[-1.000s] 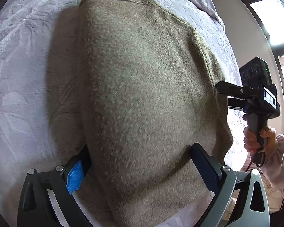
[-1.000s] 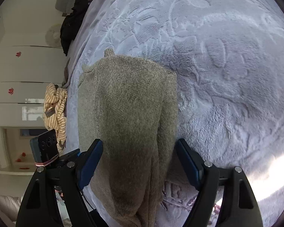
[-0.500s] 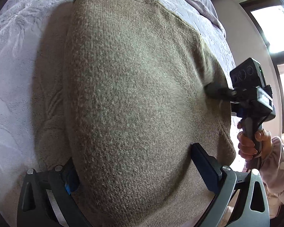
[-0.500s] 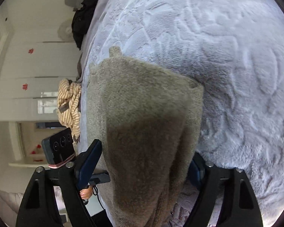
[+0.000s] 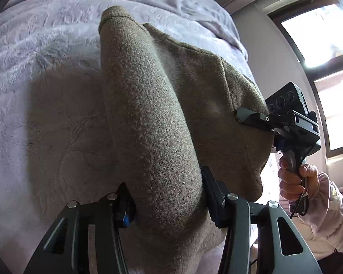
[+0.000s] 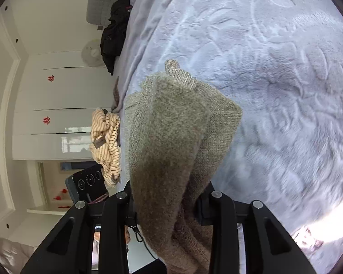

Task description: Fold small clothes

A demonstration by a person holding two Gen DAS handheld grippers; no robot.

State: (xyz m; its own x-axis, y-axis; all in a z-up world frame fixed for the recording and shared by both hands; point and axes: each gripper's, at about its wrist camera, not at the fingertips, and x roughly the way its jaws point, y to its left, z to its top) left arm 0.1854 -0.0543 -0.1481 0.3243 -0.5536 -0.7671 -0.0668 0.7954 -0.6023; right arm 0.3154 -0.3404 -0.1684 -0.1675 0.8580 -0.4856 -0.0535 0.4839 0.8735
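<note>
An olive-brown knit sweater [image 5: 162, 114] lies on a lavender plush blanket [image 5: 45, 57]; its near edge is raised off the blanket. My left gripper [image 5: 169, 203] has its jaws closing on a thick ridge of that edge, and the fabric fills the gap between the pads. In the right wrist view the sweater [image 6: 171, 123] bunches between the closing jaws of my right gripper [image 6: 168, 203], which pinch its other near corner. The left wrist view also shows the right gripper [image 5: 240, 116] biting into the sweater's right side. The sweater's far end rests on the blanket.
A hand [image 5: 292, 182] in a pale sleeve holds the right gripper's handle. A striped yellow garment [image 6: 107, 141] and a black garment [image 6: 114, 34] lie at the bed's left edge, before white wardrobe doors [image 6: 45, 102]. A bright window [image 5: 320, 34] is at the right.
Both pairs of jaws have narrowed onto the sweater's near edge. Both grippers have risen, and the flat fabric now bunches into raised ridges.
</note>
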